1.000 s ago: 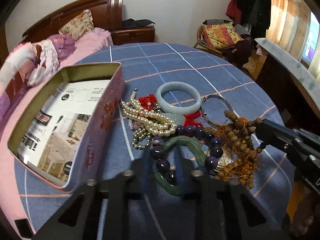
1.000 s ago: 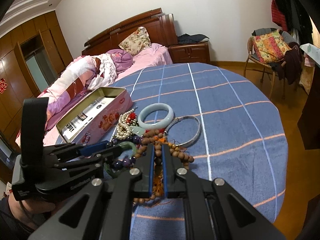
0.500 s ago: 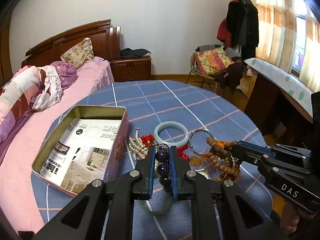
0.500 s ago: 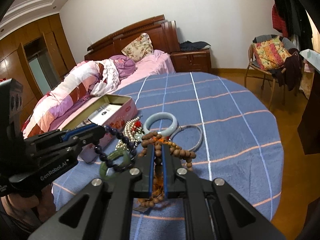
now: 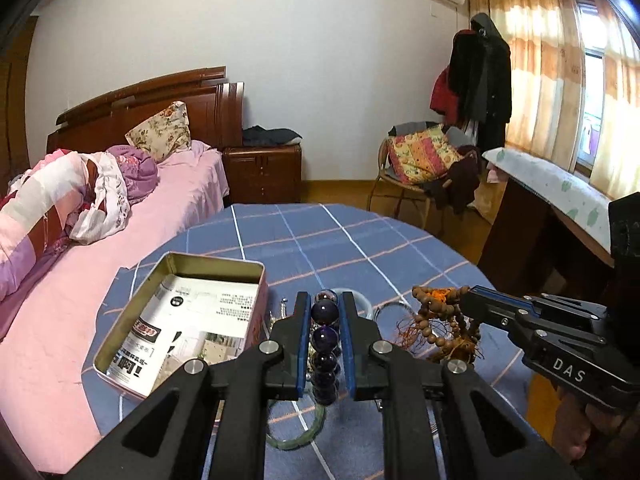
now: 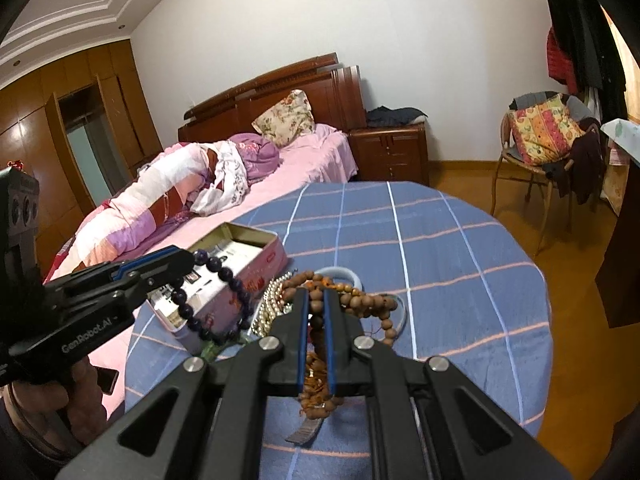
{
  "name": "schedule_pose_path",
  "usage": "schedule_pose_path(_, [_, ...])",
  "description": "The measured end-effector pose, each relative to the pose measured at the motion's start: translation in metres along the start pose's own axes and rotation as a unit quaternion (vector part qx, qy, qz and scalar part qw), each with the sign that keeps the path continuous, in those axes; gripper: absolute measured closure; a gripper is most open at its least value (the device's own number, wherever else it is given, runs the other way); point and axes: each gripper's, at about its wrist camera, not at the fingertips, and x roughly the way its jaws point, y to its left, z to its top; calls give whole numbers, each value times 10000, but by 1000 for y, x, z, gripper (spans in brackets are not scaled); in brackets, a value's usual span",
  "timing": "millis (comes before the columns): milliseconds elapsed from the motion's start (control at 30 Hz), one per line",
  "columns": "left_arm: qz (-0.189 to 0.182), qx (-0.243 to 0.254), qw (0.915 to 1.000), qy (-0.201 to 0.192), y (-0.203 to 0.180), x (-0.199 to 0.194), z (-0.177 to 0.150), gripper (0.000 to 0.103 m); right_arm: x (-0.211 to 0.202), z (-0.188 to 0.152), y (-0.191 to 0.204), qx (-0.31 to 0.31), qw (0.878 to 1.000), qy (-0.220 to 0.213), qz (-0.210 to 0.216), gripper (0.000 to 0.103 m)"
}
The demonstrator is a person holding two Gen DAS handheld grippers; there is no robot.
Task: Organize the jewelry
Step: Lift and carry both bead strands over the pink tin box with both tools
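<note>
My left gripper is shut on a bracelet of dark purple beads, which hangs from the pads above the table. The right wrist view shows that same left gripper with the purple bracelet dangling in front of the open pink tin box. My right gripper is shut on a string of brown wooden beads with orange threads, lifted off the pile. In the left wrist view the right gripper holds the brown beads to the right of the tin box.
A green bangle, a pale jade bangle, a silver bangle and pearls lie on the blue checked tablecloth. A pink bed adjoins the table's left side. A chair and a desk stand to the right.
Both grippers have risen and tilted up, so more of the room shows. The purple bracelet came up off the green bangle and the brown beads came up off the pile.
</note>
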Motion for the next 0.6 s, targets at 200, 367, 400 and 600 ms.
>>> schedule_pose_path(200, [18,-14,9999,-127,10,-8,5,90,1,7,6,-88,9999,-71,54,93])
schedule_pose_path(367, [121,-20,9998,-175,17,-10,9,90,3,10,12,-166,9997,-114,120,93])
schedule_pose_path(400, [141,-19,9997,-188,18,-10,10,90,5,11,13,-182,9997,-106,137,93])
schedule_pose_path(600, [287,-46,9994,-167,28,-9,11,90,8,21,15,-249,9993,-145,240,93])
